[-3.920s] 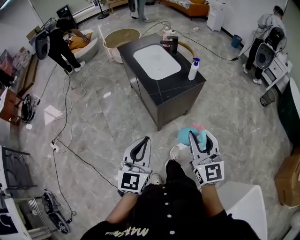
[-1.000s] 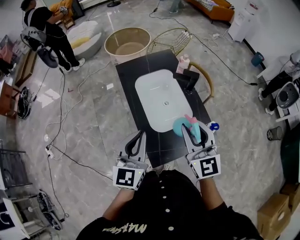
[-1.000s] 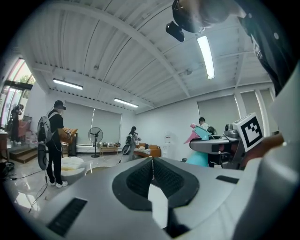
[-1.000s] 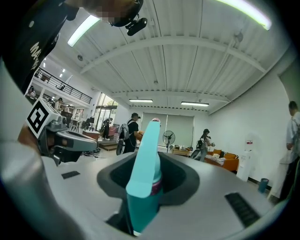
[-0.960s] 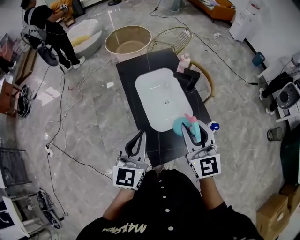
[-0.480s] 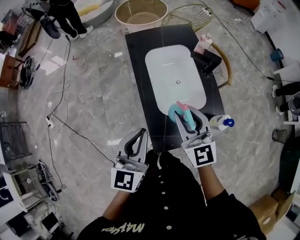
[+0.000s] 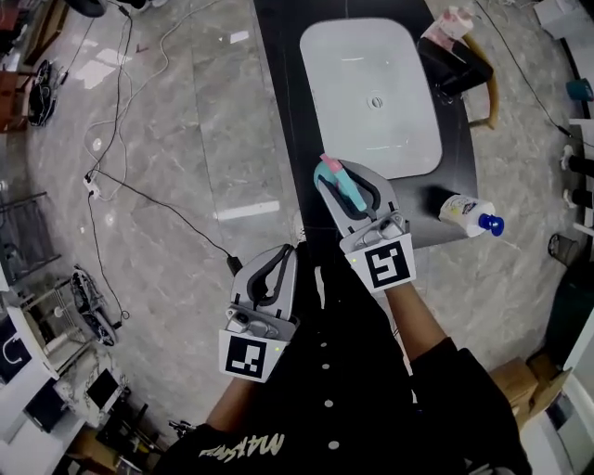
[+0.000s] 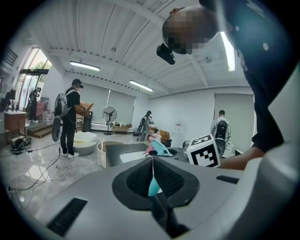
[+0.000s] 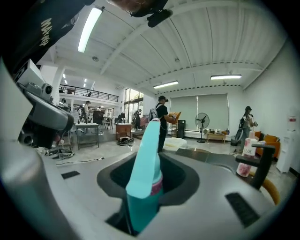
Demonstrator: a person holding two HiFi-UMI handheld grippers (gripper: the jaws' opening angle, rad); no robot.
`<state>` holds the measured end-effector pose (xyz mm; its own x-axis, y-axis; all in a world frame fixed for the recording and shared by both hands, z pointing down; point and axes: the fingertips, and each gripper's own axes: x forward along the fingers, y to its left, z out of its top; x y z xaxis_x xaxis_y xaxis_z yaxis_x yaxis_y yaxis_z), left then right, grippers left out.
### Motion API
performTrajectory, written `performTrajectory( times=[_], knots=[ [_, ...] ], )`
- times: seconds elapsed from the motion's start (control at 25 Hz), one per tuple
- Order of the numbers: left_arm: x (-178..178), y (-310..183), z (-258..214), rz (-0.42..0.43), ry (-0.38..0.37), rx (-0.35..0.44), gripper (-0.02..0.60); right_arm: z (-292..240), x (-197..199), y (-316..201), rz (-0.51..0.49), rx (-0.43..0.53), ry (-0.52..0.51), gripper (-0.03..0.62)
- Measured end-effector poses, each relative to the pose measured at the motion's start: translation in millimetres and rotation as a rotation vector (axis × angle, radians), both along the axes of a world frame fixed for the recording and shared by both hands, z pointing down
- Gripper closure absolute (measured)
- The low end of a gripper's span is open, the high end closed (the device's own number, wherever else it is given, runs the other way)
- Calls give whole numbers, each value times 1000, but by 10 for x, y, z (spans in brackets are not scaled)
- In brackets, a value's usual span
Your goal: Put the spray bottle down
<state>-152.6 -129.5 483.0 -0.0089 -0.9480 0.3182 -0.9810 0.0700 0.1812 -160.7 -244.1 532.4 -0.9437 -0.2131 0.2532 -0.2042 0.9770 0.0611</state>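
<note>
My right gripper is shut on a teal spray bottle with a pink collar, over the near edge of the black counter, just in front of the white basin. In the right gripper view the bottle stands upright between the jaws, its head pointing away. My left gripper hangs lower and to the left, off the counter and over the floor, shut with nothing in it. In the left gripper view its tips meet, and the bottle shows beyond them.
A white bottle with a blue cap lies on the counter's right near corner. A black faucet and a pink bottle stand at the basin's far right. Cables trail over the marble floor at left. Several people stand in the room.
Both grippers have come down and nearer the counter; the right one with the bottle now sits over the counter's near edge. The head camera has tipped further down.
</note>
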Motion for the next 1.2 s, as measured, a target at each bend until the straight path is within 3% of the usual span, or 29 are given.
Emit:
performTrajectory(
  times=[0.4, 0.8, 1.0, 1.2],
  knots=[
    [94, 163, 413, 38, 41, -84, 565, 395, -173, 190, -53, -26, 25, 477],
    [167, 184, 604, 45, 68, -104, 565, 509, -221, 277, -73, -16, 6, 469],
    [153, 196, 576, 46, 60, -96, 565, 493, -237, 305, -92, -21, 20, 378],
    [120, 159, 456, 49, 38, -65, 565, 309, -169, 359, -129, 9, 15, 356]
  ],
)
